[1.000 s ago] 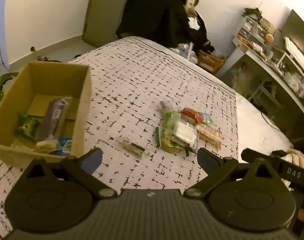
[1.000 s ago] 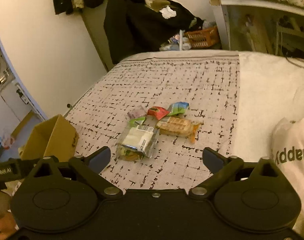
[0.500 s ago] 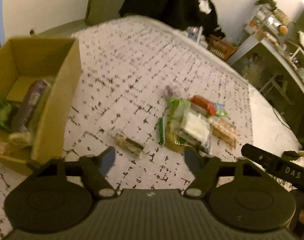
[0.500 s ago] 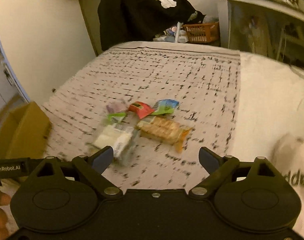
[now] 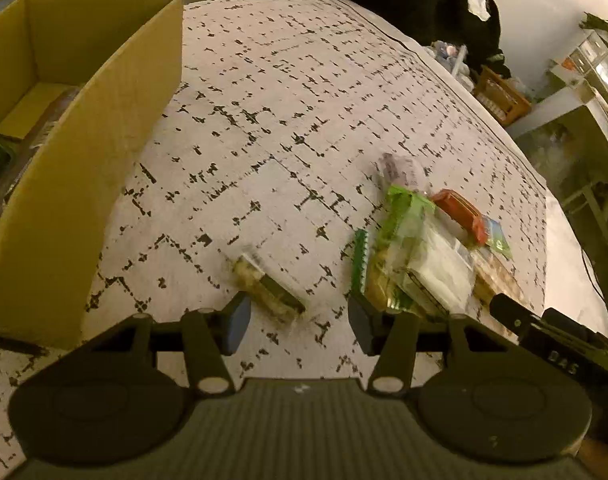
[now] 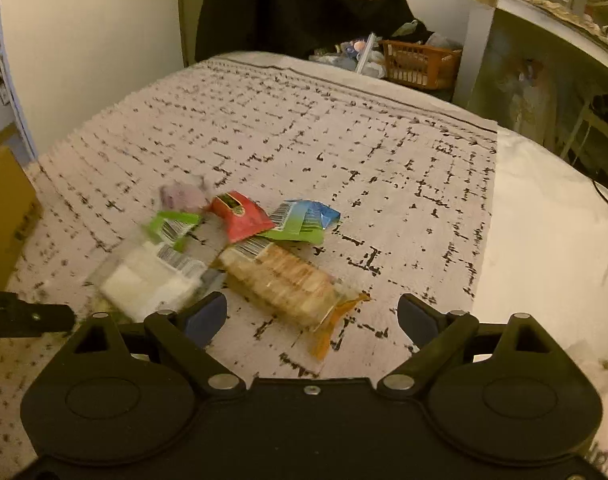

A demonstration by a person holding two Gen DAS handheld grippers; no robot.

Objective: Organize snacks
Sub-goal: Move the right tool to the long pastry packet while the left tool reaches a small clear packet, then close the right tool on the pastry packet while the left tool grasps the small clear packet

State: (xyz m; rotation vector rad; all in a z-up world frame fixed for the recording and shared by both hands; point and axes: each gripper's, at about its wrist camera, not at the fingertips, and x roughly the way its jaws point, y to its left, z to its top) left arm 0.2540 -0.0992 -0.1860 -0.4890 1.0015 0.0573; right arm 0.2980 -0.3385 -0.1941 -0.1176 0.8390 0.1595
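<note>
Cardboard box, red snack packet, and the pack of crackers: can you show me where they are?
Cardboard box (image 5: 84,184): left wrist view, on its near side wall.
Red snack packet (image 6: 242,218): right wrist view, middle of the wrapper.
Pack of crackers (image 6: 284,280): right wrist view, on the clear wrap over the crackers.

Left of your left tool, the cardboard box (image 5: 84,168) is cut off by the frame edge, its contents mostly hidden. Ahead of your right tool, the white packet (image 6: 144,280) is motion-blurred; its label can't be read.
</note>
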